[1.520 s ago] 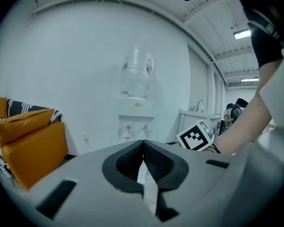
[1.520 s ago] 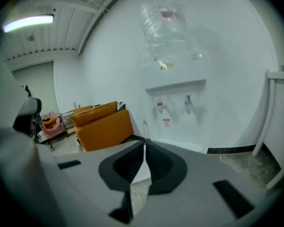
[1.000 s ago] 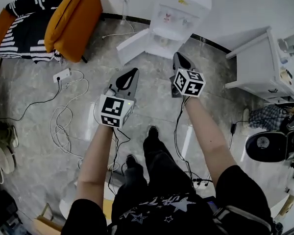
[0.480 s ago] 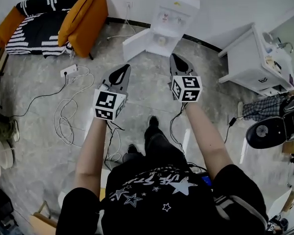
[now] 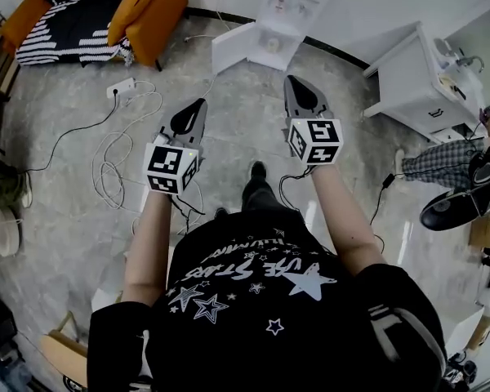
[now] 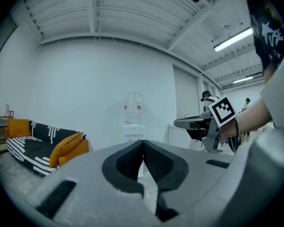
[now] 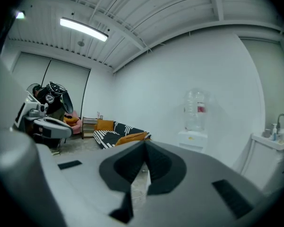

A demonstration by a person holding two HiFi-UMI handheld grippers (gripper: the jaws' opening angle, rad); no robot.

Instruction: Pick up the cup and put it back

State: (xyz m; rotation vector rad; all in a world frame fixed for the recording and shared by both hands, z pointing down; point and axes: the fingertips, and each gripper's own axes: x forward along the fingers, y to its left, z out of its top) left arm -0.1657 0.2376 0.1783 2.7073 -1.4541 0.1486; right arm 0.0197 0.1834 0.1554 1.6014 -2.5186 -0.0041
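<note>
Ahead, dispenser (image 5: 287,15) beyond right claw (image 5: 292,81).

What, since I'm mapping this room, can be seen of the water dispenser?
The water dispenser is a white, upright, plastic-looking cabinet standing on the grey floor against the white wall. A clear bottle with a red label sits on top. Its lower door looks swung open.

Head view steeply down from overhead — both gripper views level, near floor-height, toward the shared water dispenser (image 5: 290,11)
</note>
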